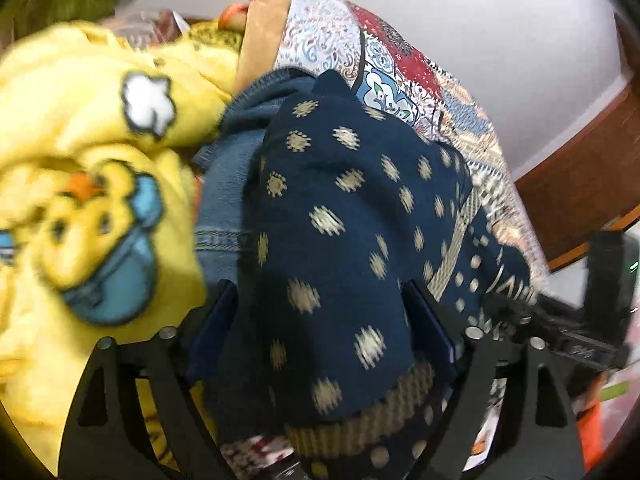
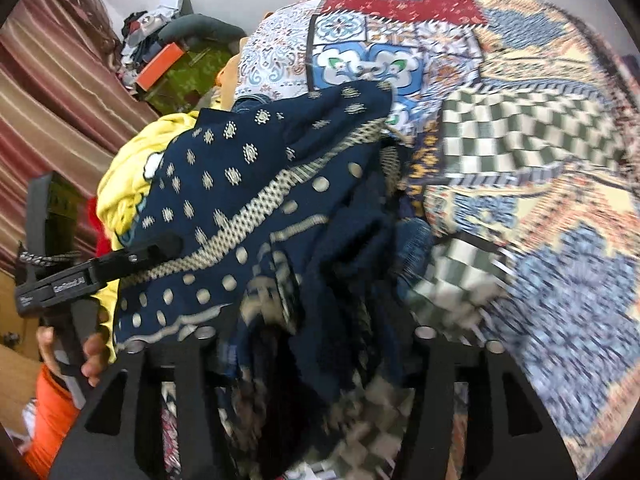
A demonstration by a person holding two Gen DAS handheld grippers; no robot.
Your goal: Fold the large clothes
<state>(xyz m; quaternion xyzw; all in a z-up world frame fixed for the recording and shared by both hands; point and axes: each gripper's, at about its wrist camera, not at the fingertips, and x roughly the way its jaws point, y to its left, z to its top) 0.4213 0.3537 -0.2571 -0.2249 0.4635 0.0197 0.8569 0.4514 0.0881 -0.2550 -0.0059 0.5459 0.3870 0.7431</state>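
Note:
A large navy garment [image 1: 340,216] with beige dot motifs and a woven beige border lies bunched on the bed. My left gripper [image 1: 320,304] has this cloth draped between and over its fingers [image 1: 430,320], and it looks clamped. In the right wrist view the same navy garment [image 2: 256,208] is heaped in front, and my right gripper [image 2: 312,344] is buried in its folds, with the fingertips hidden. The left gripper's body [image 2: 92,272] shows at the left, under the cloth's edge.
A patchwork bedspread [image 2: 520,128] covers the bed. A yellow duck-print garment [image 1: 88,184] and blue jeans [image 1: 224,184] lie to the left. A wooden bed frame [image 1: 580,168] and white wall are behind. Striped curtain [image 2: 52,92] and clutter [image 2: 160,60] lie far left.

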